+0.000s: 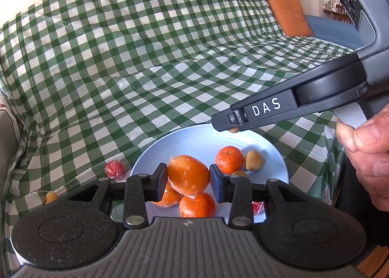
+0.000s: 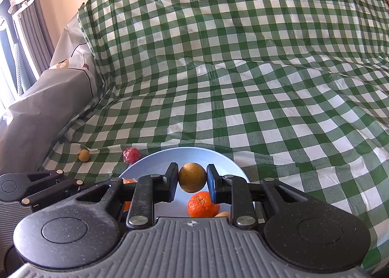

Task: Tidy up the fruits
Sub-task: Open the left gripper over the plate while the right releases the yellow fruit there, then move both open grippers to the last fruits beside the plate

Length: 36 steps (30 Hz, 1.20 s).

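Observation:
A pale blue plate (image 1: 194, 137) lies on the green checked cloth and holds several oranges and a small brown fruit (image 1: 253, 160). My left gripper (image 1: 188, 184) is shut on a large plastic-wrapped orange (image 1: 188, 173) just above the plate. My right gripper (image 2: 192, 182) is shut on a round brown fruit (image 2: 192, 177) and holds it over the plate (image 2: 218, 156); it shows in the left wrist view (image 1: 233, 127) above the plate's far side. A mandarin (image 2: 201, 205) lies below it.
A red wrapped fruit (image 1: 114, 168) and a small yellow-brown fruit (image 1: 51, 196) lie on the cloth left of the plate; both also show in the right wrist view (image 2: 131, 155), (image 2: 84, 155). An orange cushion (image 1: 287, 10) sits far right. A grey covered bulk (image 2: 36, 112) stands left.

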### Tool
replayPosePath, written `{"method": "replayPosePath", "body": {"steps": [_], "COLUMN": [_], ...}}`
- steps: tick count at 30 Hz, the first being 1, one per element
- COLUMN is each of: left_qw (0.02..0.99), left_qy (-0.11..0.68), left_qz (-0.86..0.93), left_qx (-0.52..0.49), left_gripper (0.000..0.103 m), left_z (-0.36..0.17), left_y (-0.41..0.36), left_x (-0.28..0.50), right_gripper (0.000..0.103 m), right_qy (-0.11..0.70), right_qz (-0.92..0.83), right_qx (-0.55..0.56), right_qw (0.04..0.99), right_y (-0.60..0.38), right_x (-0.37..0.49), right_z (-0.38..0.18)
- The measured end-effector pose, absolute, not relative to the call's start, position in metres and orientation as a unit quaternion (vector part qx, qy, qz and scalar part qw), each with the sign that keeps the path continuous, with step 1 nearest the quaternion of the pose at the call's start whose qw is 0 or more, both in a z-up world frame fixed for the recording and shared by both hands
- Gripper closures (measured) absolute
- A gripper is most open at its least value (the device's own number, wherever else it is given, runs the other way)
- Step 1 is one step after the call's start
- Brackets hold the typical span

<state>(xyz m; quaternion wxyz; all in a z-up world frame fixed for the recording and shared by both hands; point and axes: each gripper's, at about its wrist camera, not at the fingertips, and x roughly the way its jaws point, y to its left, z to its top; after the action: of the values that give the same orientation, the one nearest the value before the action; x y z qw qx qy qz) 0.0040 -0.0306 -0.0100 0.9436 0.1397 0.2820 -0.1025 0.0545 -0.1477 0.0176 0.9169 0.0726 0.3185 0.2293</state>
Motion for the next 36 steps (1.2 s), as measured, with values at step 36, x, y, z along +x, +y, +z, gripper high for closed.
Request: {"method": "replayPosePath", "body": {"steps": [36], "left_qw": [0.953], "left_qy": [0.273], "left_qz": [-0.072], "left_qx": [0.107], "left_gripper": [0.050], "left_z": [0.004], "left_y": [-0.014], "left_x": [0.001], "right_gripper": [0.054], "right_qy": [0.325], "right_qz": [0.217], "right_qx": [0.066], "right_qw": [0.918], "right_y": [-0.151], "right_x": [0.051], "right_z": [0.018]}}
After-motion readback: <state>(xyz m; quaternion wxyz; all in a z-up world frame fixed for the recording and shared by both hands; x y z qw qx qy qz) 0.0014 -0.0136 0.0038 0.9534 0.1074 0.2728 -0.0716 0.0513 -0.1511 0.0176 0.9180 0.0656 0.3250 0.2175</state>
